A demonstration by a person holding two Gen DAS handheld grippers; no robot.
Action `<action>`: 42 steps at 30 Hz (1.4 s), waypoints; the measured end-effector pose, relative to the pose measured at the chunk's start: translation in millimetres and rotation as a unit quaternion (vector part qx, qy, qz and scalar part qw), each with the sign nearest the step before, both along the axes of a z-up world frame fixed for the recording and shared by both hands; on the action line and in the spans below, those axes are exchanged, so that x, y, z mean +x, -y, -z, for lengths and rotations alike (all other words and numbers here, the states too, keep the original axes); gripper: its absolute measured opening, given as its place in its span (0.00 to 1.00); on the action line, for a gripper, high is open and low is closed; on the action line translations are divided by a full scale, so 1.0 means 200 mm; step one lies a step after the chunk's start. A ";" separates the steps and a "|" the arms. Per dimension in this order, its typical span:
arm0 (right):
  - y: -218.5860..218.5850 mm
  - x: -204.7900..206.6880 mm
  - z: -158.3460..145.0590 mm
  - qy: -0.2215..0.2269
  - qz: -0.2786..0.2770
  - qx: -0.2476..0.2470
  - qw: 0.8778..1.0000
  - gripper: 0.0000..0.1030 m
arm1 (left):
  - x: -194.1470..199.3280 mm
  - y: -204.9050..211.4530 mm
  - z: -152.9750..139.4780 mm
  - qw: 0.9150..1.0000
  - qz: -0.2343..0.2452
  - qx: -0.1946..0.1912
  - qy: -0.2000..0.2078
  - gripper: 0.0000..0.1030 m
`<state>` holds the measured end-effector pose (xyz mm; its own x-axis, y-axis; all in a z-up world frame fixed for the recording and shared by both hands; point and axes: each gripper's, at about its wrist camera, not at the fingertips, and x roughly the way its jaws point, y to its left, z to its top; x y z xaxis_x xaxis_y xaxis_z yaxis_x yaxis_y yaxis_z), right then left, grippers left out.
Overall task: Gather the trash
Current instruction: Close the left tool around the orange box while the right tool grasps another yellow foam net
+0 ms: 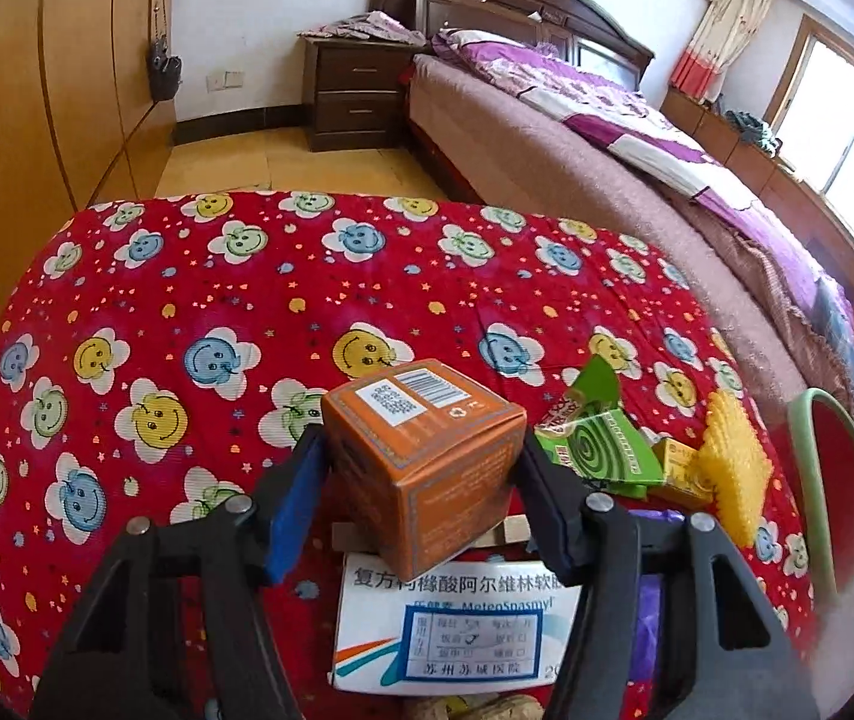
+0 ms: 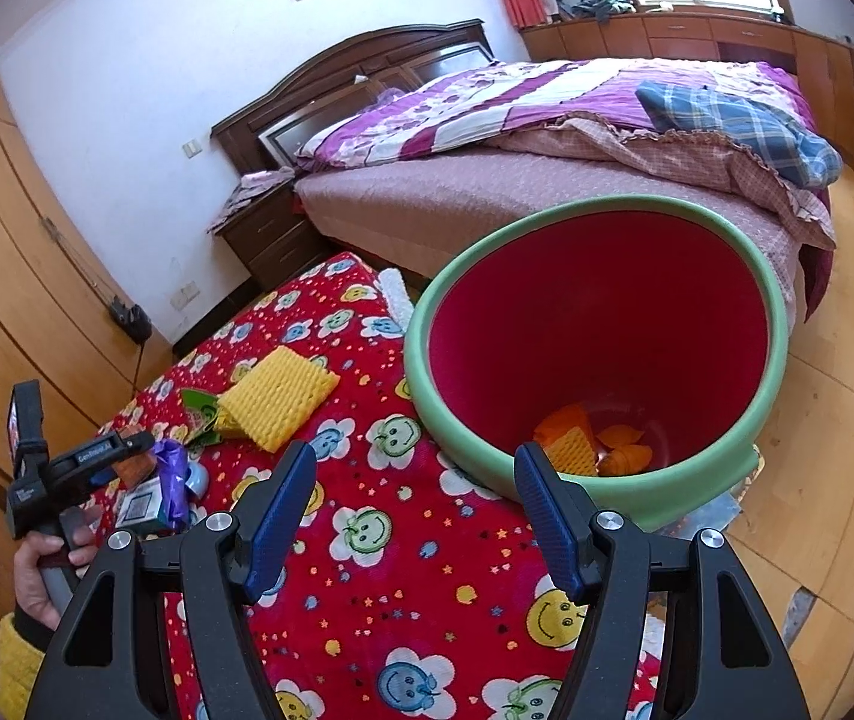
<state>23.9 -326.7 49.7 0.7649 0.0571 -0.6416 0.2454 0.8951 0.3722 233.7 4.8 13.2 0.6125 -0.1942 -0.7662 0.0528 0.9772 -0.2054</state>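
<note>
My left gripper [image 1: 420, 462] is shut on an orange carton [image 1: 423, 462], held just above the red smiley-flower cloth [image 1: 186, 300]. Under it lies a white medicine box [image 1: 451, 630]. To its right lie green wrappers [image 1: 601, 438], a small yellow box [image 1: 682, 468], yellow foam netting [image 1: 733, 456] and a purple wrapper [image 1: 652, 600]. My right gripper [image 2: 414, 510] is open and empty over the cloth, in front of the green bin with a red inside [image 2: 775, 312]. The bin holds orange scraps and a foam piece [image 2: 577, 447]. The right wrist view shows the left gripper [image 2: 126, 450] and the foam netting [image 2: 273, 393].
A bed with a purple quilt [image 2: 547, 102] stands beyond the table. A dark nightstand [image 1: 354, 96] and wooden wardrobes [image 1: 36, 90] are at the left. The bin's rim [image 1: 805, 450] shows at the table's right edge. Wooden floor [image 2: 847, 420] lies to the right.
</note>
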 end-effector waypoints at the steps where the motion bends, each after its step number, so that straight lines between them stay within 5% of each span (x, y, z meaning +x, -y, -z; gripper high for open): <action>1: -0.01 0.01 -0.01 0.000 -0.003 -0.002 1.000 0.68 | -0.01 -0.01 -0.01 1.000 0.002 -0.003 0.004 0.61; 12: -0.19 0.27 -0.03 -0.010 -0.050 -0.030 0.998 0.68 | -0.14 -0.19 -0.11 0.998 -0.033 0.001 0.062 0.61; 28: -0.43 0.73 0.24 -0.087 -0.072 -0.070 0.991 0.67 | -0.15 -0.17 -0.02 0.997 -0.021 -0.005 0.072 0.61; 31: -0.49 0.75 0.26 -0.084 -0.070 -0.109 0.988 0.57 | -0.15 -0.18 -0.02 0.997 -0.020 -0.008 0.071 0.61; 35: -0.52 0.74 0.26 -0.075 -0.089 -0.096 0.989 0.27 | -0.15 -0.16 -0.01 0.997 -0.016 -0.008 0.071 0.61; 42: -0.54 0.68 0.21 -0.053 -0.105 -0.087 0.989 0.11 | -0.18 -0.14 -0.02 0.997 -0.008 -0.004 0.081 0.61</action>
